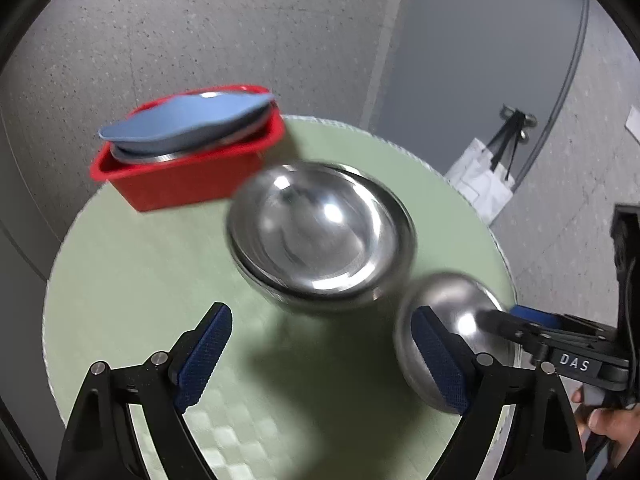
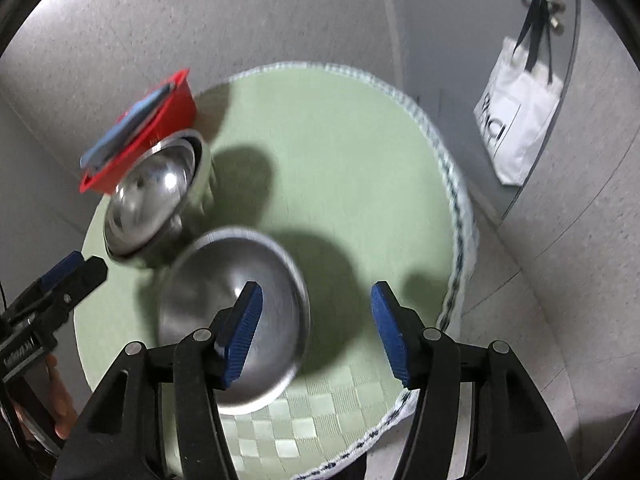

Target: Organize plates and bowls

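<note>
A: Biggest first. We have the round table (image 2: 340,152) with its green cloth, and on it, at the far left edge, the red bin (image 1: 188,176) with a blue plate (image 1: 188,120) lying on top of steel plates, tilted and sticking out past the bin's rim.

B: That plate worries us. If we bump the bin while reaching, we think it could slide off and over the table edge behind.

A: Next the stacked bowls (image 1: 320,236), upright near the table's middle, just in front of the bin. Then the single bowl (image 2: 236,320), upside down, near the front edge.

B: It sits close to the stack, possibly touching; we cannot tell through the blur. Its dome is smooth and round, so a pinch on it may slip and knock it off the front edge.

A: Our left gripper (image 1: 320,356) is wide apart and empty, over the cloth in front of the stack. Our right gripper (image 2: 316,332) is also spread, holding nothing; one finger is in front of the dome, the other over bare cloth.

B: Both pictures are smeared, so we judge a fast reach could clip the stack.
</note>
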Demonstrator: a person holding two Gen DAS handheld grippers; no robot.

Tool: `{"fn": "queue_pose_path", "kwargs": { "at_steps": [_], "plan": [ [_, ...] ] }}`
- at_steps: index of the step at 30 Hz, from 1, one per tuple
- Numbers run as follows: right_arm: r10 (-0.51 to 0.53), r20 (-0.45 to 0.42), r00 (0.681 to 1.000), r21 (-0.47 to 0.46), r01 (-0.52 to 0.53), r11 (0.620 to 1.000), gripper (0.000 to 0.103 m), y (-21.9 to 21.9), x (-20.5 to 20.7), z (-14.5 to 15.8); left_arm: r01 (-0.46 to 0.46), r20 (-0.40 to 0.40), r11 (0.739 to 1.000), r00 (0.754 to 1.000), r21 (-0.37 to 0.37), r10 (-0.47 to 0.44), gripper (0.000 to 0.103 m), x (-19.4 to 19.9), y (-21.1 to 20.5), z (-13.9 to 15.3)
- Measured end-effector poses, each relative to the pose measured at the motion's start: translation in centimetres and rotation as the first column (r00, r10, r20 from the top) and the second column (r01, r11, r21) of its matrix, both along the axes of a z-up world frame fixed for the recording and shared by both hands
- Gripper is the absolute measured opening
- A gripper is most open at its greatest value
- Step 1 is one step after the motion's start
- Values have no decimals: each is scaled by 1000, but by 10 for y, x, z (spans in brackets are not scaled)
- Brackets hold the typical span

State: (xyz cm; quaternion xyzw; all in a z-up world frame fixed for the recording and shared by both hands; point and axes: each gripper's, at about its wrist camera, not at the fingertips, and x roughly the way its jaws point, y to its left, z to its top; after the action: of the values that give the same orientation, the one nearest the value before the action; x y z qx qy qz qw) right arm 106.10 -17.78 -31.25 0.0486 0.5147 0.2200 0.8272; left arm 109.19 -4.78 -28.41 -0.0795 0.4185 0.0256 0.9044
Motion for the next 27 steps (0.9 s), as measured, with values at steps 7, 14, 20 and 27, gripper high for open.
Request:
{"fn": "queue_pose_path", "kwargs": {
  "at_steps": [7, 14, 20, 27],
  "plan": [
    [81, -70, 994, 53, -78, 996, 24, 6, -3, -22, 51, -85, 998, 995, 25, -48, 58, 11, -31, -27],
    [110, -60, 992, 110, -103, 989, 8, 3, -8, -16, 164, -117, 986, 980, 2, -163, 18, 15, -55, -32],
    [84, -7, 996, 138, -82, 987, 6, -11, -11, 17, 210, -36, 978, 977, -2, -209, 18, 12, -50, -2],
    [86, 77, 993, 151, -97, 984, 6, 19, 0, 61, 189, 50, 982, 981, -10, -189, 18, 23, -9, 30]
  ]
}}
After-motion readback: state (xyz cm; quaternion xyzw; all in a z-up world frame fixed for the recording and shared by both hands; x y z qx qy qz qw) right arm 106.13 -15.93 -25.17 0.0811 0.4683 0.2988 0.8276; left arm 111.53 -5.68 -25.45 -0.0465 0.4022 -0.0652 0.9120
